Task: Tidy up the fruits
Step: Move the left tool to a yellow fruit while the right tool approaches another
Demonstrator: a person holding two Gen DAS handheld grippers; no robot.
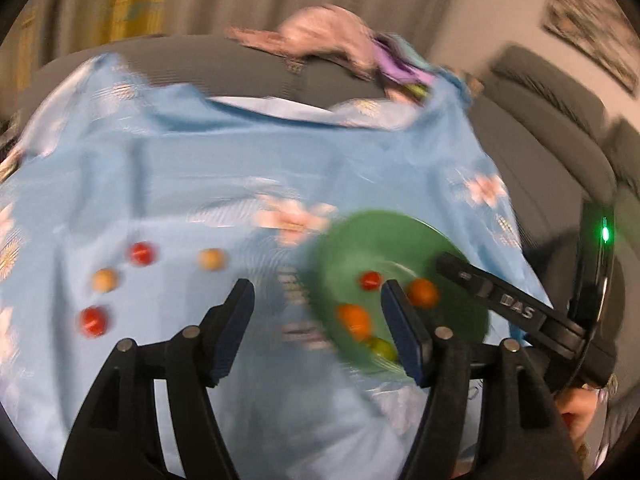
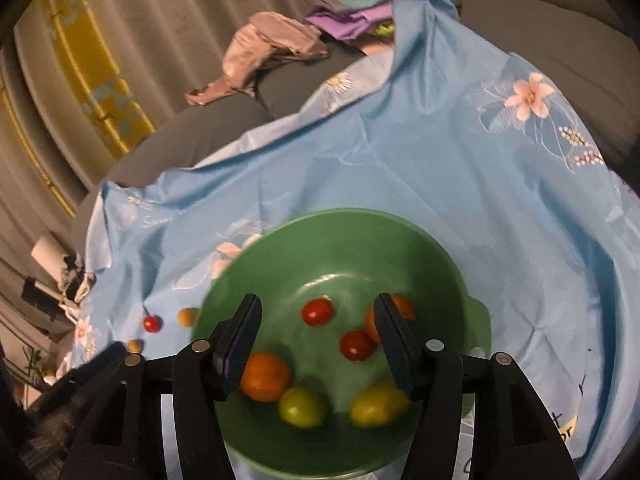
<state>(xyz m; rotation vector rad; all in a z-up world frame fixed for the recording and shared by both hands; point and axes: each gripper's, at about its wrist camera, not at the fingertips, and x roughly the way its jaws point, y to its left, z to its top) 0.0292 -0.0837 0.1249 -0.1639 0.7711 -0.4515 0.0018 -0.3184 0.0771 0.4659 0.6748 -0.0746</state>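
Note:
A green bowl [image 2: 400, 248] sits on a light blue flowered cloth [image 2: 400, 152] and holds two orange fruits [image 2: 266, 376], two red ones [image 2: 357, 345] and two yellow-green ones [image 2: 302, 407]. My right gripper [image 2: 318, 340] hovers open and empty over the bowl. In the left wrist view the bowl [image 1: 384, 240] is at the right. Two red fruits [image 1: 141, 253] and two pale orange fruits [image 1: 212, 259] lie loose on the cloth at the left. My left gripper [image 1: 318, 308] is open and empty above the cloth, beside the bowl's left rim.
The cloth covers a grey sofa [image 1: 540, 152]. A pink garment [image 2: 264, 52] and purple folded cloths [image 2: 352, 20] lie on the sofa behind. The right gripper's black body [image 1: 512, 308] reaches in over the bowl from the right. The left wrist view is motion-blurred.

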